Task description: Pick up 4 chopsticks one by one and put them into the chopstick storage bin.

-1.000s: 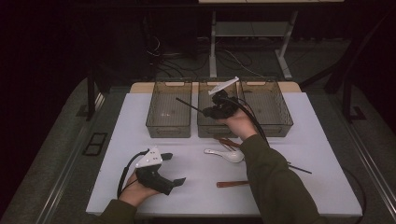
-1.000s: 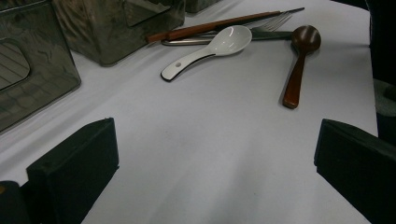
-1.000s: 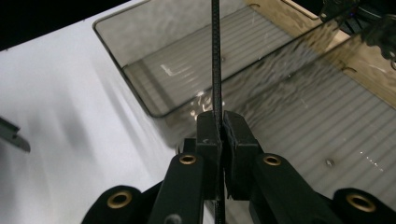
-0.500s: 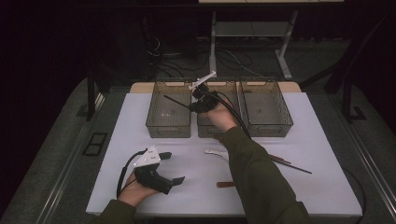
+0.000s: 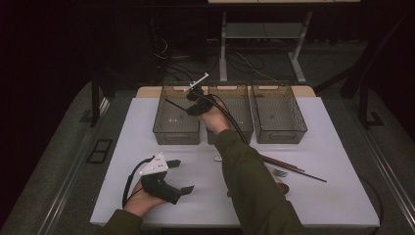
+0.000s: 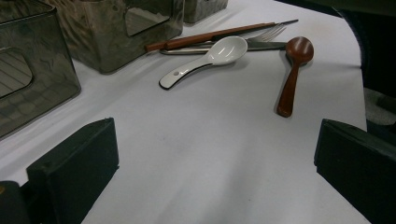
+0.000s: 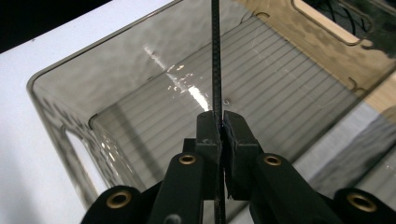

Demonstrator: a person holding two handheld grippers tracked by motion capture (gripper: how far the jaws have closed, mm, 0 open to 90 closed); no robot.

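Note:
My right gripper (image 5: 191,108) hangs over the left clear bin (image 5: 175,133), shut on a thin black chopstick (image 5: 173,103) that juts out to the left. In the right gripper view the pads (image 7: 208,130) pinch the chopstick (image 7: 215,56) above the ribbed floor of the bin (image 7: 60,121), which holds nothing. My left gripper (image 5: 182,175) rests in the hand at the table's front left, jaws wide open with only bare white table between them (image 6: 217,154).
Two more clear bins stand in the row, a middle one (image 5: 241,88) and a right one (image 5: 280,135). Right of my forearm lie a white spoon (image 6: 210,58), a wooden spoon (image 6: 292,74), a fork (image 6: 268,33), brown chopsticks (image 5: 279,163) and a second black chopstick (image 5: 306,174).
My right hand has carried the black chopstick leftward, from over the middle bin to over the left bin, and slightly down. The left gripper has stayed put.

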